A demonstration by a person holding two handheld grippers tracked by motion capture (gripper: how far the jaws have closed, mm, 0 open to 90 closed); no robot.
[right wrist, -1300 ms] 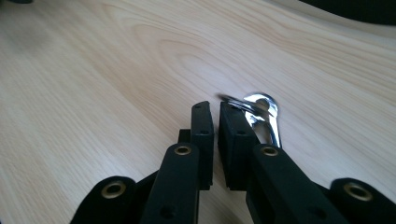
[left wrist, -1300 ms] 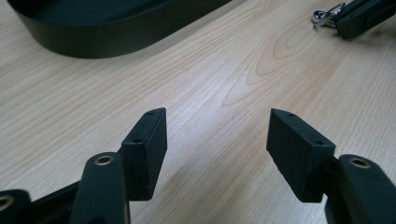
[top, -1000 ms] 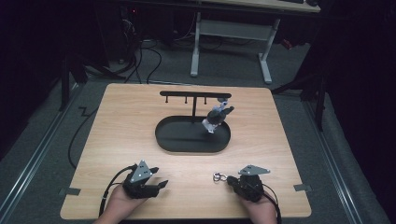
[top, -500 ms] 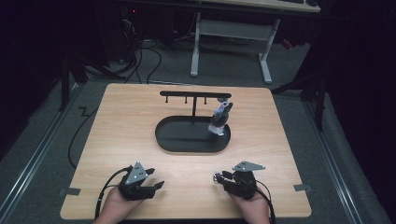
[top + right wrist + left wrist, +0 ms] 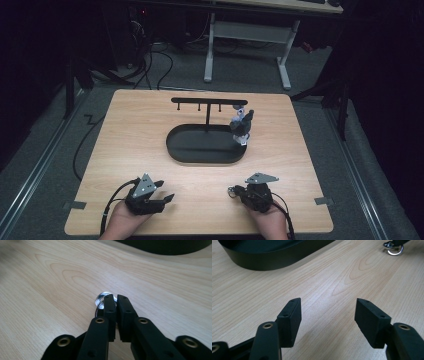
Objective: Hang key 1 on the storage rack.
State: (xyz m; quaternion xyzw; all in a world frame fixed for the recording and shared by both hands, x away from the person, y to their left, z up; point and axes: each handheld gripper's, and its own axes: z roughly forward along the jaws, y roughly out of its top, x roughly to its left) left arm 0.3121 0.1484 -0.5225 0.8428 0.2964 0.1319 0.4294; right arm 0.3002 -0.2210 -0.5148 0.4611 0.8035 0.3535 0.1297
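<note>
Wooden table (image 5: 150, 130) — dark room beyond

Both grippers sat low at the near edge of the wooden surface (image 5: 130, 130): the left gripper (image 5: 162, 201) spread open, the right gripper (image 5: 235, 190) touching a small metal ring (image 5: 231, 190).

The worktop (image 5: 130, 130) is showing a pale, light-wood grain with darker oval knots. The oval tray (image 5: 200, 150) and its hook stand (image 5: 207, 101) are appearing matte black. The keyring (image 5: 103, 298) is gleaming silvery metal. The left gripper (image 5: 328, 315) and right gripper (image 5: 116, 298) are showing black, with brass-coloured rivets. The small figure (image 5: 242, 125) hanging from the stand is showing grey, white and black.
</note>
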